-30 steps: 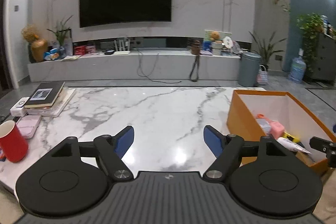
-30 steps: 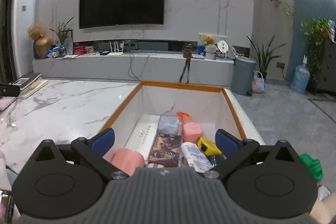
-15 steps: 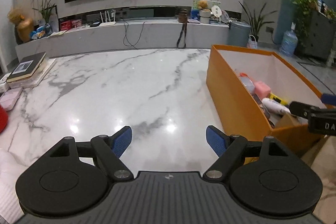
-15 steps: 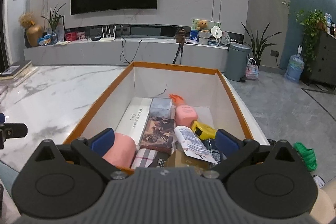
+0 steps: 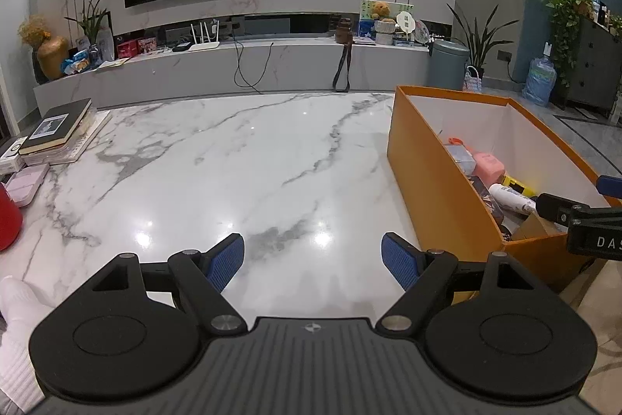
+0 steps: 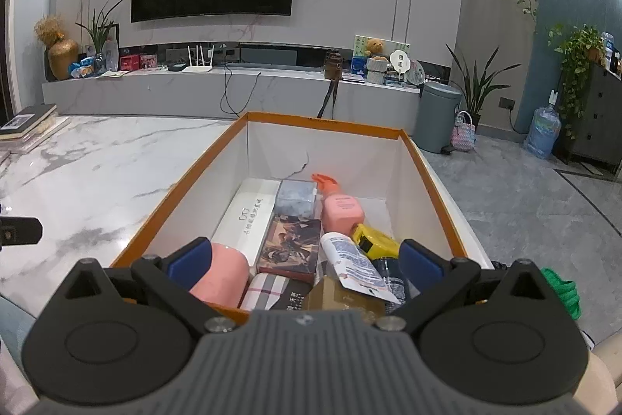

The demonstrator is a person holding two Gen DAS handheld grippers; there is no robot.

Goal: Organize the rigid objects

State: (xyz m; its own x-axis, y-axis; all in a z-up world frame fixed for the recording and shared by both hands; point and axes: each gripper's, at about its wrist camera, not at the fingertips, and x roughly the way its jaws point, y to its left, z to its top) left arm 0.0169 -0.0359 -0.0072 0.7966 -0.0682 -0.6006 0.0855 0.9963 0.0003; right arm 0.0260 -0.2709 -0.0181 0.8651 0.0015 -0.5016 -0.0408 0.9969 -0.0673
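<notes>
Both tongs are hanging spread and empty, the box sitting packed at the right of the bench.

I am holding the left tongs [image 5: 313,261] wide apart over bare marble bench [image 5: 233,158], gripping nothing. My right tongs [image 6: 305,259] are hovering spread over the near end of the orange box [image 6: 431,189], also empty. Inside the box I am seeing a pink cup [image 6: 221,275] near left, a white carton [image 6: 248,212], a pink bottle [image 6: 342,211], a yellow tape measure [image 6: 375,242] and a white tube [image 6: 355,265] lying packed together. Books [image 5: 58,127] are lying at the far left of the bench.
</notes>
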